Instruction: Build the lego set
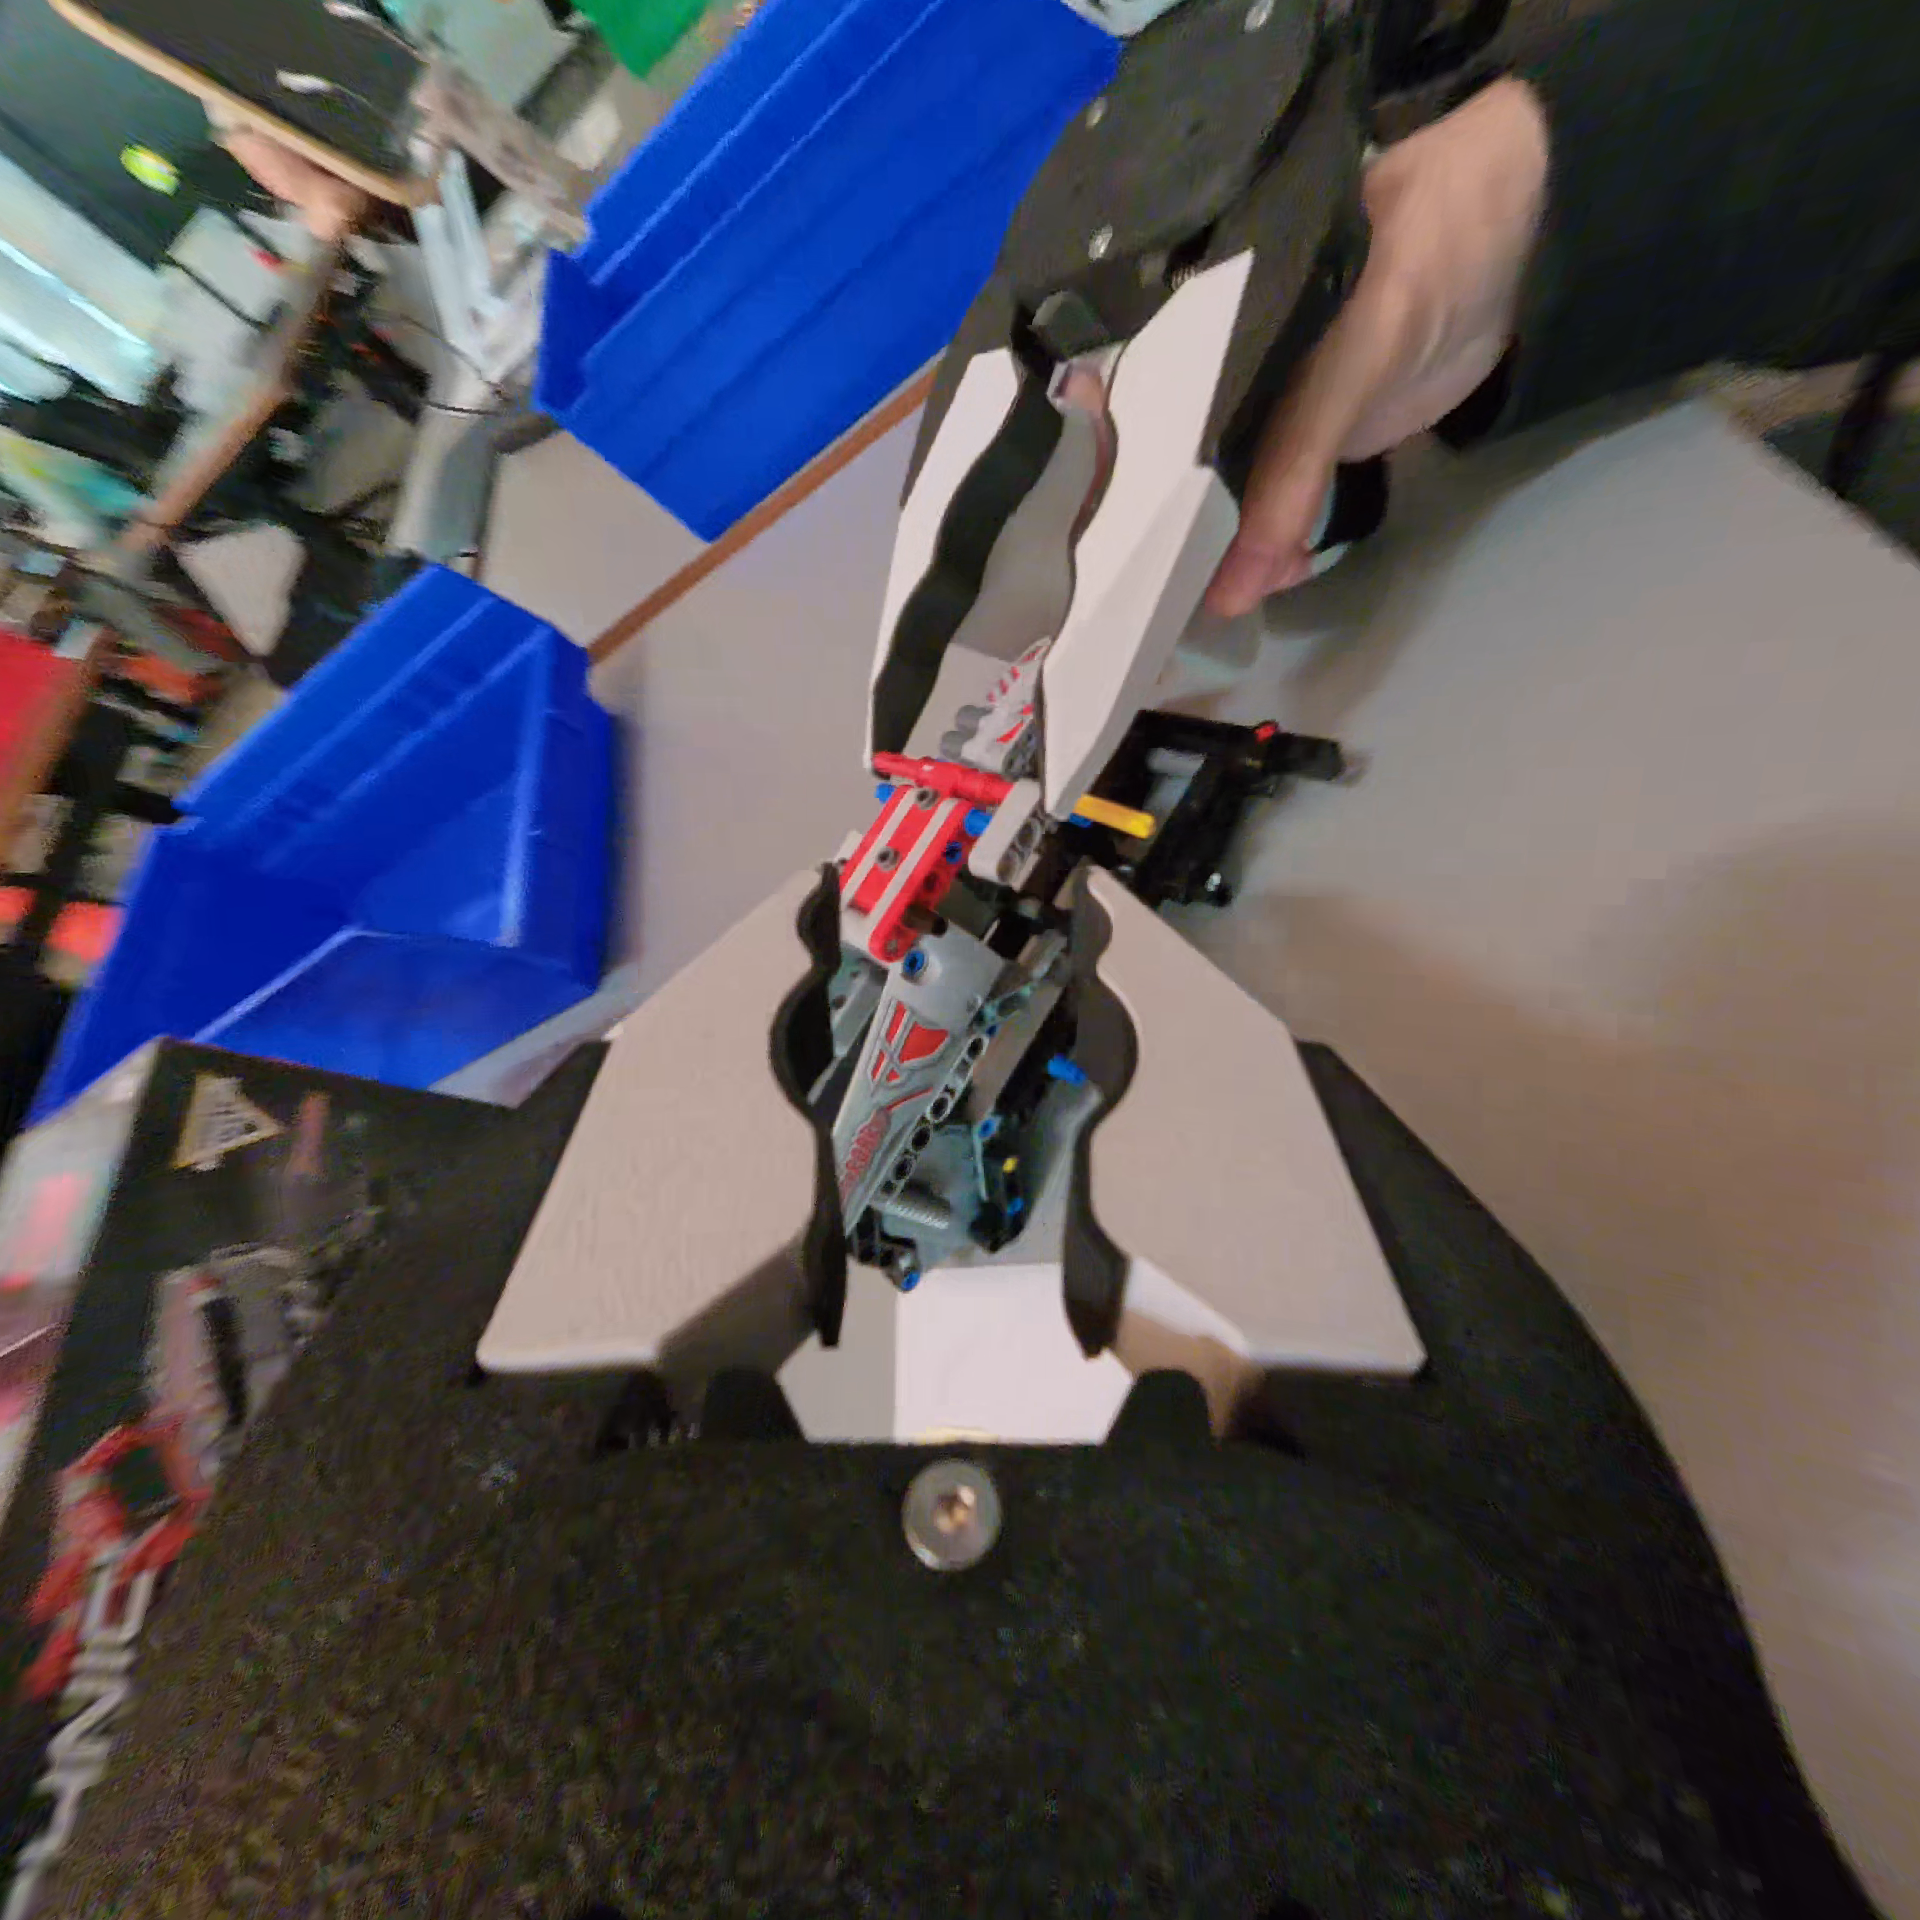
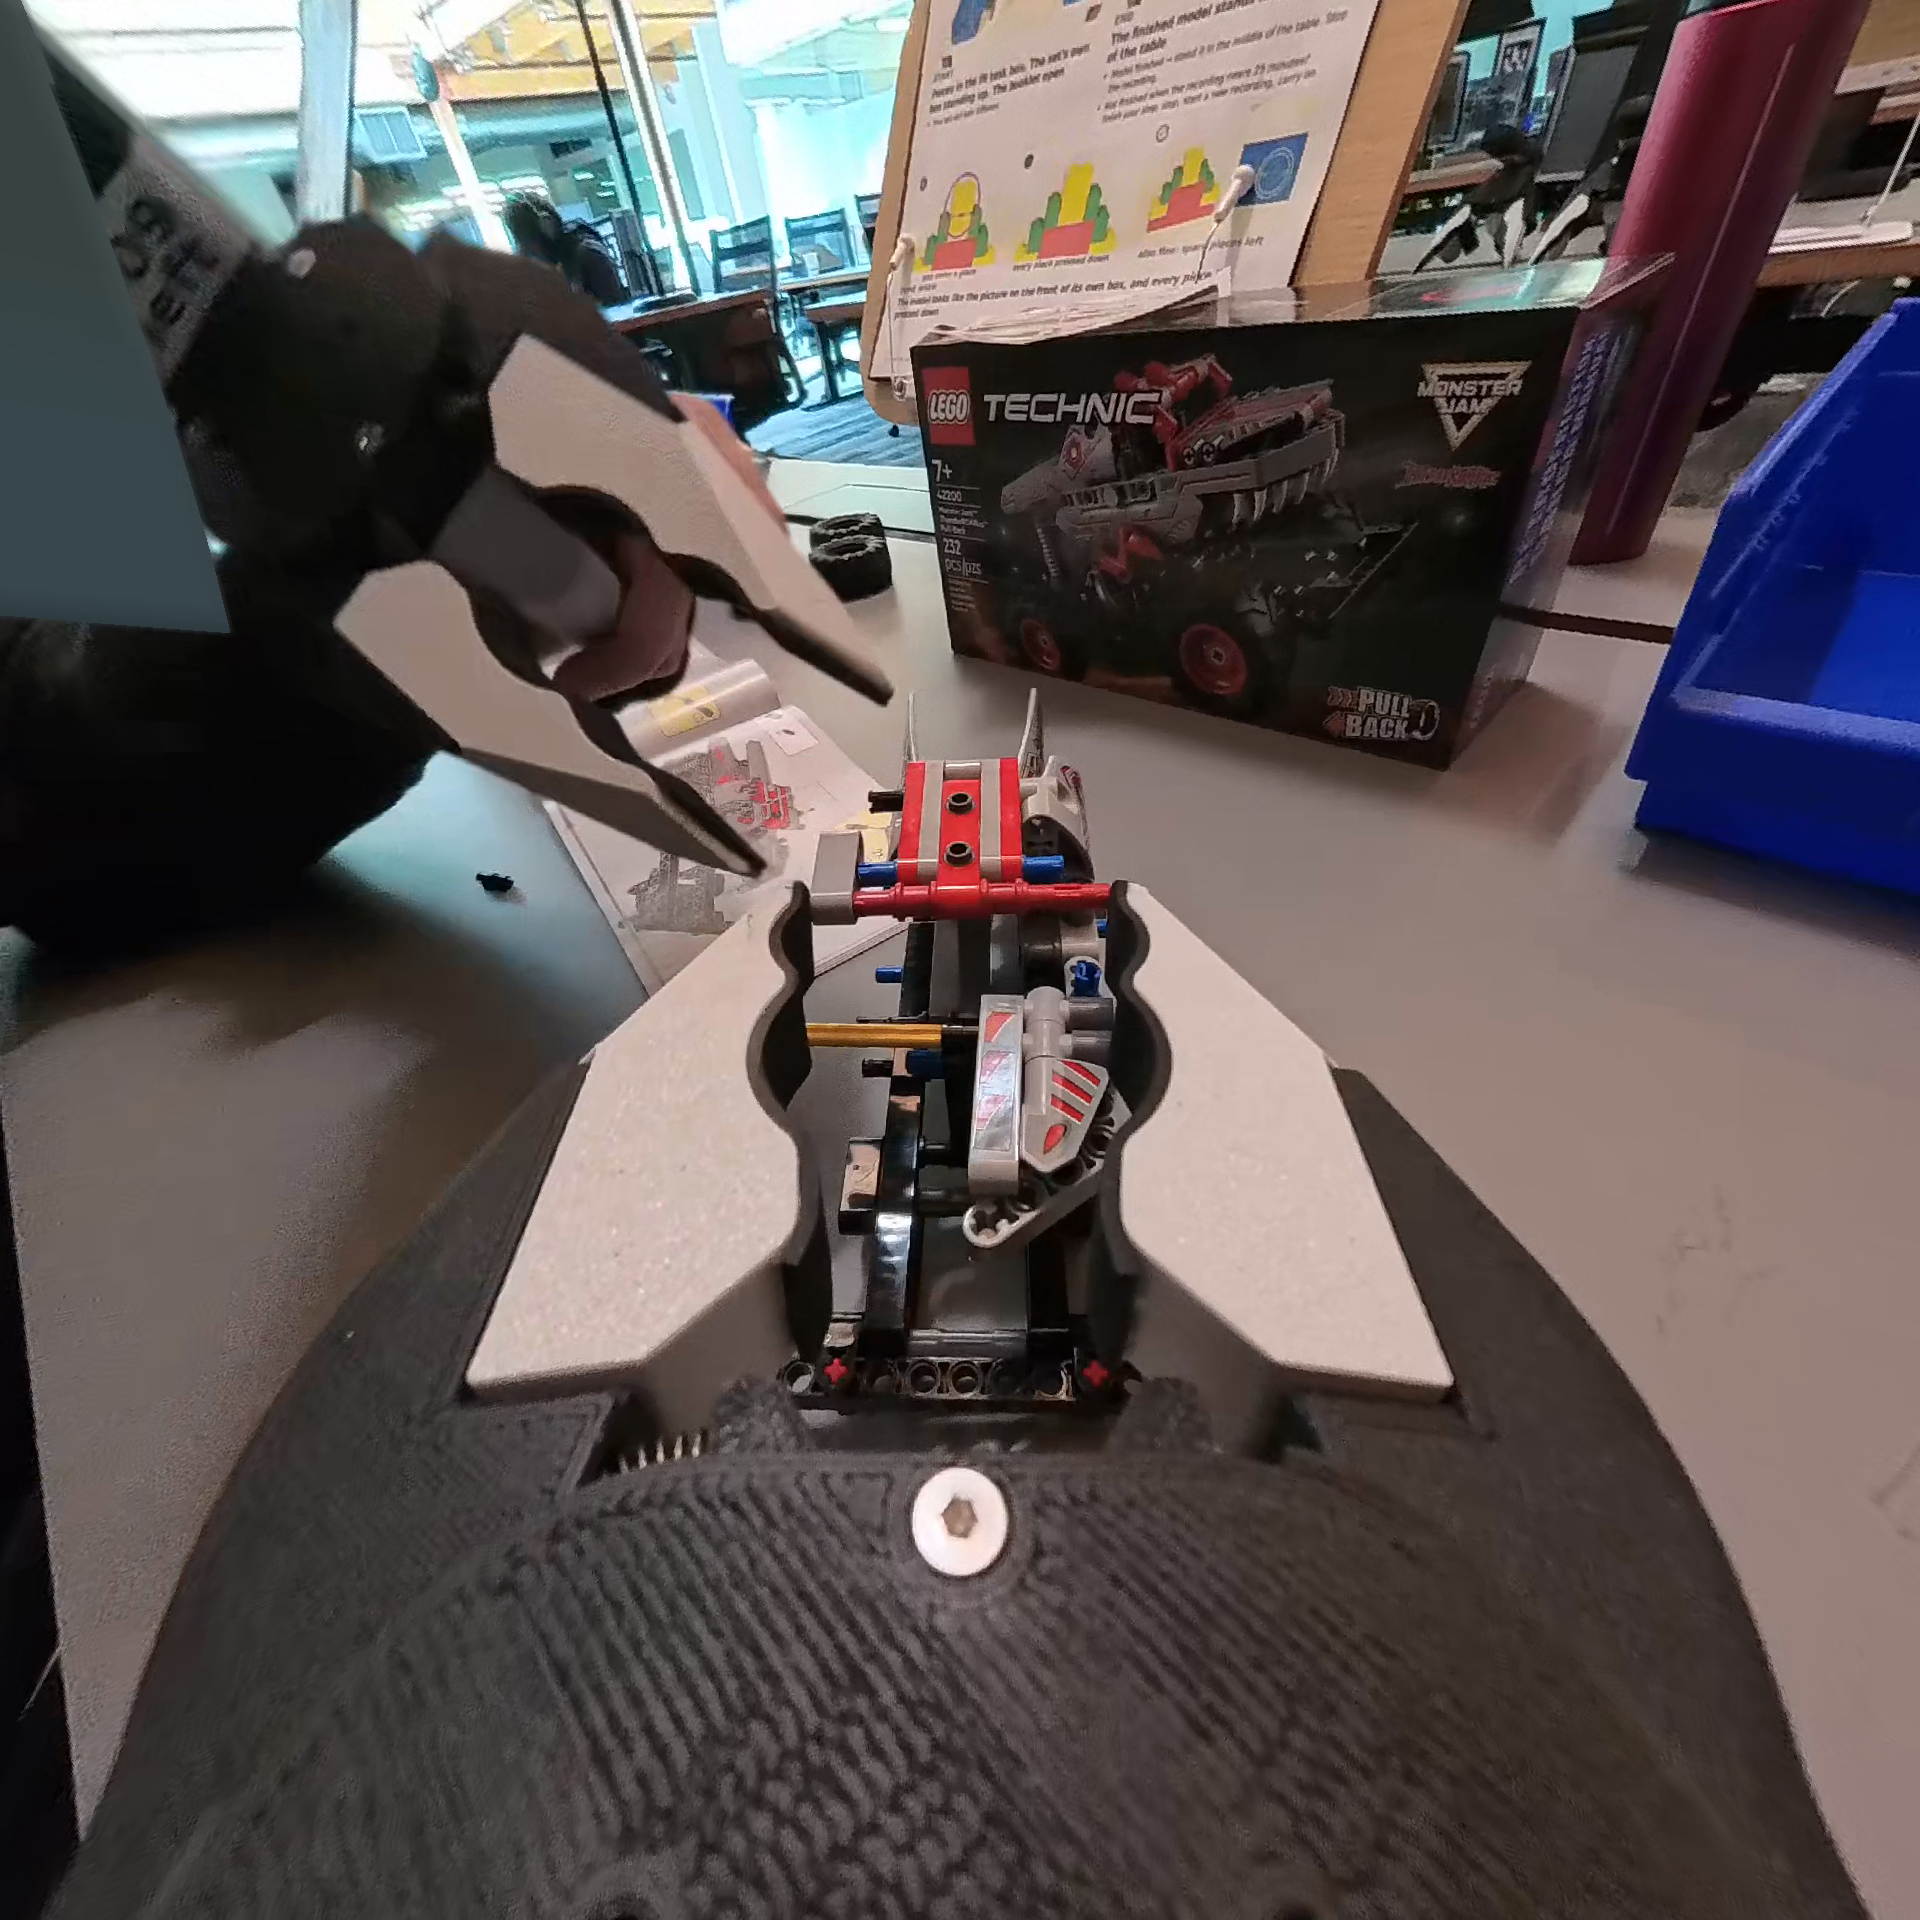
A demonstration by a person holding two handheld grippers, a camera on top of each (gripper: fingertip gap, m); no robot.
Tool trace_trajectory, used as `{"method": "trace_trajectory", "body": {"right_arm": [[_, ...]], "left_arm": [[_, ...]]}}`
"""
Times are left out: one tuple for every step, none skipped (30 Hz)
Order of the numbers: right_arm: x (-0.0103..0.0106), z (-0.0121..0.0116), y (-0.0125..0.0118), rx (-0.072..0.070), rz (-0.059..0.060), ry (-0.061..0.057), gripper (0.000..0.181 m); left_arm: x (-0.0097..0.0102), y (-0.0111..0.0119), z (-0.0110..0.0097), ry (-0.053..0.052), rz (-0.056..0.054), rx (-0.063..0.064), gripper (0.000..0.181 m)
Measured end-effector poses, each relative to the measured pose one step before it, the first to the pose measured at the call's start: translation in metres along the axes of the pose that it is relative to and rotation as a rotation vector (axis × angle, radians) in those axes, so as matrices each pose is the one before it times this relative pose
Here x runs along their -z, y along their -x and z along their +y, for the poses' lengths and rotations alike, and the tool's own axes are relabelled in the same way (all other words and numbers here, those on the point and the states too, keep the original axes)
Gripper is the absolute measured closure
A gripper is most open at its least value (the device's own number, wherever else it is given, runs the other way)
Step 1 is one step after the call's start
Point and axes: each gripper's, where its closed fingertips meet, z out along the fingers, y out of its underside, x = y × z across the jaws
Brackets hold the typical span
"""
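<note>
A partly built lego model (image 2: 956, 831), a black frame with red and grey panels and a yellow axle, sits low over the grey table (image 2: 1403, 1039). My right gripper (image 2: 961, 904) is shut on the model, one finger on each side of its frame. In the left wrist view the right gripper (image 1: 977, 774) comes down from above onto the model (image 1: 914, 1049). My left gripper (image 1: 956, 904) is open, with the model showing through the gap between its fingers. In the right wrist view the left gripper (image 2: 821, 779) hovers spread at the model's front left, holding nothing.
The set's box (image 2: 1247, 520) stands behind the model, with a printed sheet on a board (image 2: 1122, 156) behind it. An open booklet (image 2: 748, 769), black tyres (image 2: 852, 551) and a small black piece (image 2: 497, 883) lie to the left. Blue bins (image 2: 1808, 675) (image 1: 416, 831) stand at the table's edge.
</note>
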Motion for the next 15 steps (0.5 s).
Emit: {"method": "trace_trajectory", "body": {"right_arm": [[0.00007, -0.00002, -0.00030, 0.0001, -0.0014, 0.0003, 0.125], [-0.00011, -0.00003, -0.00016, 0.0026, -0.0009, 0.0008, 0.125], [0.00002, 0.00011, 0.00019, 0.0055, -0.0016, 0.0005, 0.125], [0.00002, 0.00018, 0.00023, 0.0074, -0.0018, 0.0009, 0.125], [0.00013, 0.00018, 0.00018, 0.0037, -0.0025, 0.0011, 0.125], [0.00002, 0.00010, 0.00036, 0.0009, -0.0037, 0.0025, 0.126], [0.00000, 0.00012, 0.00004, 0.0048, -0.0009, 0.0039, 0.125], [0.00002, 0.00004, -0.00041, 0.0052, 0.0023, 0.0024, 0.126], [0.00000, -0.00034, -0.00096, 0.0019, 0.0051, -0.0009, 0.125], [0.00006, 0.00038, 0.00044, 0.0026, -0.0046, 0.0013, 0.125], [0.00013, 0.00033, 0.00065, 0.0003, -0.0058, 0.0001, 0.125], [0.00004, 0.00002, -0.00026, 0.0023, 0.0014, -0.0016, 0.125], [-0.00032, 0.00006, 0.00013, 0.0021, 0.0000, -0.0001, 0.125], [-0.00016, 0.00021, 0.00054, 0.0032, -0.0038, 0.0008, 0.125], [-0.00013, 0.00017, 0.00032, 0.0042, -0.0022, 0.0020, 0.125]], "left_arm": [[-0.00158, 0.00256, 0.00114, 0.0026, 0.0390, 0.0269, 0.134], [-0.00249, 0.00194, 0.00238, 0.0101, 0.0427, 0.0215, 0.131], [-0.00303, 0.00169, 0.00268, 0.0084, 0.0476, 0.0260, 0.126], [-0.00321, 0.00146, 0.00250, 0.0054, 0.0523, 0.0310, 0.123], [-0.00341, -0.00035, 0.00063, -0.0009, 0.0593, 0.0362, 0.124], [-0.00345, 0.00114, 0.00156, -0.0051, 0.0542, 0.0456, 0.125], [-0.00298, 0.00028, -0.00055, -0.0043, 0.0437, 0.0488, 0.126], [-0.00081, 0.00052, -0.00379, -0.0210, 0.0264, 0.0320, 0.128], [-0.00053, -0.00037, -0.00200, -0.0103, 0.0228, 0.0086, 0.128], [-0.00024, 0.00003, -0.00049, 0.0020, 0.0127, -0.0034, 0.131], [-0.00059, 0.00101, 0.00004, 0.0095, -0.0007, -0.0155, 0.132], [-0.00036, 0.00063, -0.00059, 0.0072, -0.0045, -0.0298, 0.131], [-0.00053, 0.00003, -0.00042, 0.0108, -0.0005, -0.0357, 0.132], [-0.00121, -0.00234, 0.00039, 0.0205, 0.0179, -0.0306, 0.133], [-0.00132, -0.00242, 0.00106, 0.0276, 0.0209, -0.0185, 0.132]]}}
